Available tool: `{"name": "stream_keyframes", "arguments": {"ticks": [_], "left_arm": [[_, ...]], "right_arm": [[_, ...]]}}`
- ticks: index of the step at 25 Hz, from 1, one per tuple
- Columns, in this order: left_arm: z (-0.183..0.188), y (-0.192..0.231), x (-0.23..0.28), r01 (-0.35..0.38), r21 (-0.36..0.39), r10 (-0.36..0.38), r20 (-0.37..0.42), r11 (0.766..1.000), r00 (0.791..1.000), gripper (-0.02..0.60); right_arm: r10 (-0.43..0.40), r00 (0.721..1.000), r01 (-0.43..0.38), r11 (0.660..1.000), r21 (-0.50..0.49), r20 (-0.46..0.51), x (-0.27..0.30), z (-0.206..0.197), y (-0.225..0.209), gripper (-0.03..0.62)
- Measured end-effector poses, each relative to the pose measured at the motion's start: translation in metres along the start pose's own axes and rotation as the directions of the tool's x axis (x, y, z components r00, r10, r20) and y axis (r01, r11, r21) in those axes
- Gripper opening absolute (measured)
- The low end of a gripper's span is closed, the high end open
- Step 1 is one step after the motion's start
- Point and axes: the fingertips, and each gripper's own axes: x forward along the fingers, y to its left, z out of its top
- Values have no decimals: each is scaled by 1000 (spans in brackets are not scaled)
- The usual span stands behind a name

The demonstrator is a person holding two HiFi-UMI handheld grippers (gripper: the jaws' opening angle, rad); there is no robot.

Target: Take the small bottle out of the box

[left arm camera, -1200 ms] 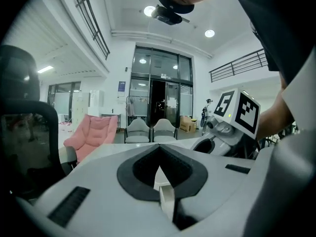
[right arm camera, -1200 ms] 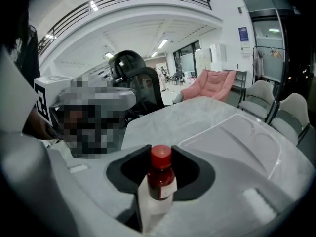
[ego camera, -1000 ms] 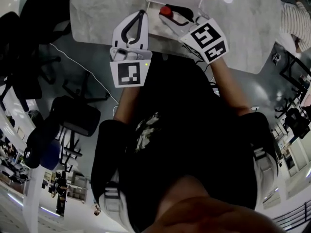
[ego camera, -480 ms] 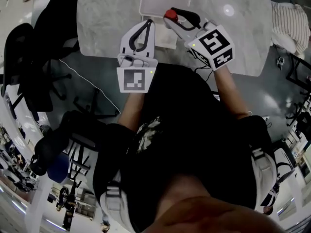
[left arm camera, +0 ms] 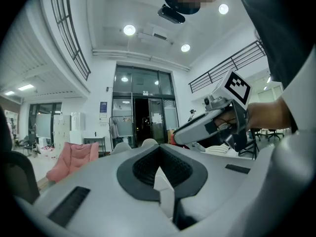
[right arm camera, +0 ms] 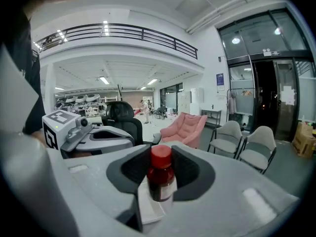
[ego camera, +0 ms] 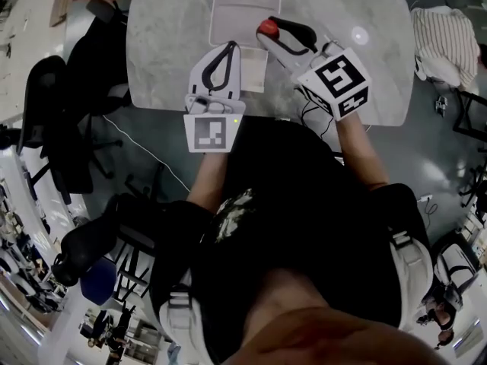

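Note:
The small bottle [ego camera: 265, 27], dark with a red cap, sits upright between the pads of my right gripper [ego camera: 268, 33], which is shut on it just off the near right corner of the white box [ego camera: 245, 2]. In the right gripper view the bottle [right arm camera: 160, 174] fills the gap of the right gripper [right arm camera: 161, 181]. My left gripper [ego camera: 228, 48] hovers beside it over the table's near edge, its jaws shut in a loop with nothing inside. In the left gripper view the left gripper [left arm camera: 161, 174] shows closed tips and the right gripper's body beyond.
The marble table [ego camera: 167, 36] carries the box and a flat white sheet [ego camera: 254, 71] under the left gripper. Black office chairs [ego camera: 53, 120] stand to the left and a striped cloth [ego camera: 441, 36] lies at the right. Cables [ego camera: 310, 111] hang off the near edge.
The head view has shifted, so more of the table and the whole box show. Both grippers keep much the same pose, with the bottle still in the right one.

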Motion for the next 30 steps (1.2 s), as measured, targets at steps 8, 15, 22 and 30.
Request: {"name": "stream_keyframes", "arguments": {"ticks": [8,15,22,30], "left_arm": [[26,-31,15,27,33,-28,53,999,998,12],[37,-54,29,48,28,-50,54,998,997,12],[46,-79,39,70,42,-73,65,997,995,12],[66,-114,48,83,46,-87,94,996,992,12]], "right_arm": [[-55,994,57,998,-19,92,-51,37,-26,121],[-76,985,83,996,-41,153,-92,58,-38,121],[-71,977,82,995,-47,200,-124,67,-40,121],[-72,971,83,996,-39,226,-161,70,-50,121]]}}
